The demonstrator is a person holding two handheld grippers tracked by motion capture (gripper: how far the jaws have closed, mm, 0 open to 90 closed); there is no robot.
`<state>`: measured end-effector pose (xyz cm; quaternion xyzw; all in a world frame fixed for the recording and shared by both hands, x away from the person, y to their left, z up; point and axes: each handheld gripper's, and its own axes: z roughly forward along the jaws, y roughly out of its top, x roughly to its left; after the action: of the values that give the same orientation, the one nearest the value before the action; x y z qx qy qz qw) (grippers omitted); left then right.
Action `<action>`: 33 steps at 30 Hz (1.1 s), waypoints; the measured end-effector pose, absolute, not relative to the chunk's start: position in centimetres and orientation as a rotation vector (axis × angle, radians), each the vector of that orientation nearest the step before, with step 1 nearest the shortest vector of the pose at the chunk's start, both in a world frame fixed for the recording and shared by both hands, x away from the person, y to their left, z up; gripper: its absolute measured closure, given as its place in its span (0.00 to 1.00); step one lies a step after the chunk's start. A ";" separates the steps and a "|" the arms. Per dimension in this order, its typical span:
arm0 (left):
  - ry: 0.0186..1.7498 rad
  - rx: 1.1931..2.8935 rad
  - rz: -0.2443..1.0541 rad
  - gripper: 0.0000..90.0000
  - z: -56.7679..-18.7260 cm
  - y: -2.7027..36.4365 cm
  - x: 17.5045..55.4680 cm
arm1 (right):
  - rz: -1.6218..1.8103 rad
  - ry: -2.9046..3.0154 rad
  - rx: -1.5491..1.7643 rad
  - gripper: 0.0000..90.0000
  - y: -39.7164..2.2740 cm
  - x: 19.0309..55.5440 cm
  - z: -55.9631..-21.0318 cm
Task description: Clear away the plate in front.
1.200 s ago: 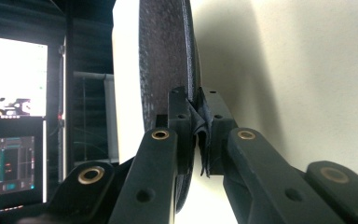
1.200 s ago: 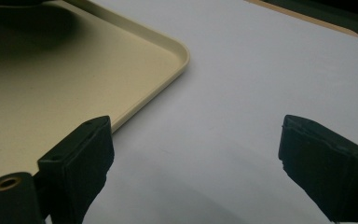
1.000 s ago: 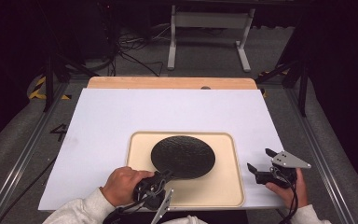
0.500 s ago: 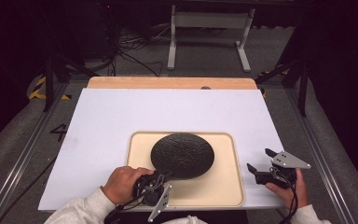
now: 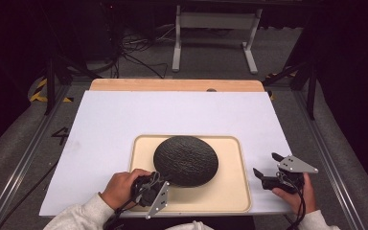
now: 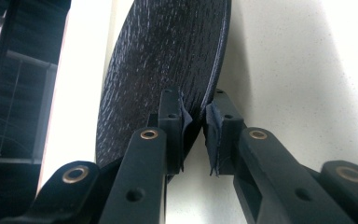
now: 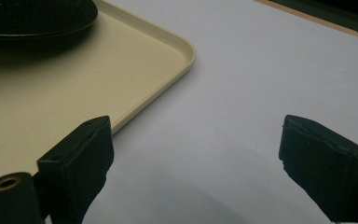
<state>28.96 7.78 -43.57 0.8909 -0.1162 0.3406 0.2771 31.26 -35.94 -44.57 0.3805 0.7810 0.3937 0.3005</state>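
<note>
Currently the plate (image 5: 186, 160), a black, textured, shallow round dish, lies on the tray (image 5: 230, 191), toward the tray's 11 o'clock area; the tray sits on the tabletop (image 5: 124, 124). The left gripper (image 5: 165, 179) is at the plate's 7 o'clock rim. In the left gripper view the jaws straddle that rim; they have just been opening, and the pads (image 6: 213, 128) stand slightly off it, so the plate (image 6: 168, 51) is not clamped. The right gripper (image 5: 264, 176) idles wide open and empty over the tabletop at the tray's 3 o'clock side.

Handling judgement: the plate appears rigid, moderately light and possibly breakable. Its rough surface should resist slipping. Grip the thin rim only, 1 pad above and 1 below, and lift slowly.
</note>
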 end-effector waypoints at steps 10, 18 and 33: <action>-0.326 2.454 0.845 0.79 -44.7 7.7 29.0 | 1.031 2.073 1.003 0.12 -35.9 31.3 -44.6; -0.298 2.478 0.780 0.76 -45.4 7.6 29.0 | 1.028 2.073 1.001 0.12 -35.9 31.2 -44.6; -0.135 2.413 0.540 0.72 -44.9 8.8 29.3 | 1.026 2.077 0.995 0.12 -35.9 31.2 -44.6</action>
<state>29.29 8.82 -44.88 0.9210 -0.0517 0.2059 0.3265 31.24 -35.86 -44.62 0.3760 0.7844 0.3874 0.3054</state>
